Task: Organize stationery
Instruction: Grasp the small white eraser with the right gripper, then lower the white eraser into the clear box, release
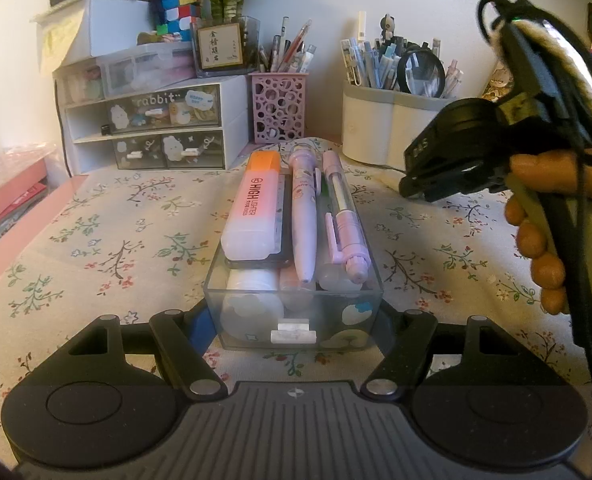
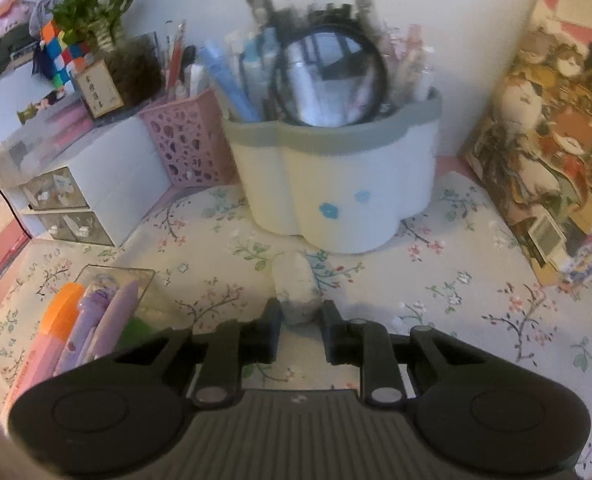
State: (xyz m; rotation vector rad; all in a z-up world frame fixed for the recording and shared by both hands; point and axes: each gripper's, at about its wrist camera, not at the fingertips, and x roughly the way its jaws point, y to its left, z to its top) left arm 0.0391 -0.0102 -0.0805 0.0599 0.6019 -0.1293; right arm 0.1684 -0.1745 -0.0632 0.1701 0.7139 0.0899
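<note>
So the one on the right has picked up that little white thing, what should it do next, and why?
Probably carry it left and lower it into the clear drawer. The right hand-held gripper seems closed on the white eraser above the cloth, while the left hand-held gripper brackets the drawer, already piled with the highlighter and pens.

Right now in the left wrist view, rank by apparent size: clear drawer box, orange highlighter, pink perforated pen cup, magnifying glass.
1. Clear plastic drawer box, though it sits nearest the camera.
2. Orange-capped pink highlighter.
3. Pink perforated pen cup; close to the highlighter, and farther away, so unsure.
4. Black-rimmed round magnifying glass.
</note>
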